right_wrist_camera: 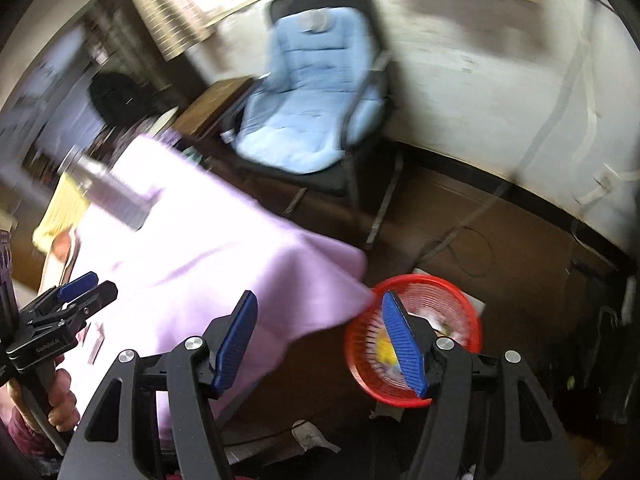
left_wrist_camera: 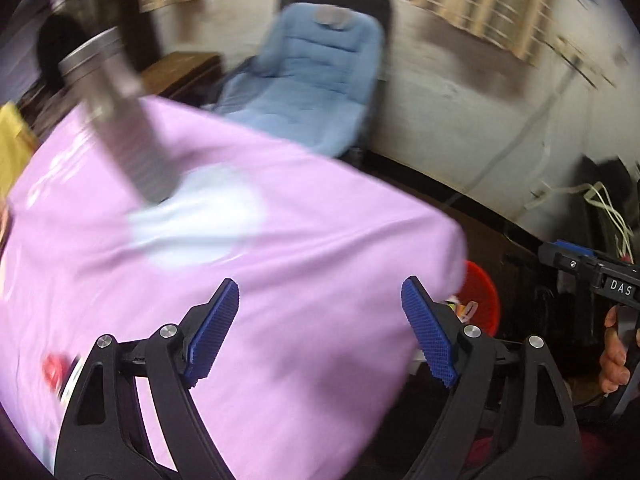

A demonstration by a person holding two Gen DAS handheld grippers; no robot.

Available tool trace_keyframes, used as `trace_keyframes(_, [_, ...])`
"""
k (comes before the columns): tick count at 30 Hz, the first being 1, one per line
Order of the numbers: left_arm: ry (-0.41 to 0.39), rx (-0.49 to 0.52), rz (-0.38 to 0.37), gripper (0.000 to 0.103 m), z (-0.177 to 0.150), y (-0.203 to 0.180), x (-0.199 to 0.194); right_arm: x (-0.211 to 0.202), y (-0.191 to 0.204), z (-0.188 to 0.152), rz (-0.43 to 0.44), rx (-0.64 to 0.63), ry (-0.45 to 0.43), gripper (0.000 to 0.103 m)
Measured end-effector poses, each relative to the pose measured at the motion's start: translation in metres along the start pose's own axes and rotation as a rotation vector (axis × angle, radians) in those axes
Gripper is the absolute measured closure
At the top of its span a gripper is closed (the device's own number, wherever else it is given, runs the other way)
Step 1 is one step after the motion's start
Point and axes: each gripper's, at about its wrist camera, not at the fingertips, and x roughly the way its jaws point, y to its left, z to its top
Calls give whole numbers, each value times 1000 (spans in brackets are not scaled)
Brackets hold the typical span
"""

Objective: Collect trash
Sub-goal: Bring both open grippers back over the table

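Left: metal flask (left_wrist_camera: 116,120) upright on pink-clothed tabletop (left_wrist_camera: 280,280), white patch (left_wrist_camera: 200,216) beside it, all blurred. Centre: left tool (left_wrist_camera: 320,328) spread wide over the cloth, nothing between its blue pads. Right tool (right_wrist_camera: 320,340) part open, empty, past the tabletop corner. Right: red basket (right_wrist_camera: 460,292) on the floor below that corner, scraps of trash (right_wrist_camera: 388,350) inside. Blue-cushioned chair (right_wrist_camera: 308,112) behind.
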Motion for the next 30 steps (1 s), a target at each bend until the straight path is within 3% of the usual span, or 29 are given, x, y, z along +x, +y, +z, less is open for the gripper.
trace_keyframes(9, [10,-277,176,19,-63,120,-41,33,118,12,119,-234,71,38])
trace_keyframes(15, [42,-487,285,19,-107,201,-58,38,170,11,146,-322,76,36])
trace_keyframes(22, [56,-655,317,19,-139,274,-62,32,186,-2,111,-336,77,35])
trace_keyframes(30, [79,-664,272,18,-131,305,-31,12,175,-23,0,-305,64,34])
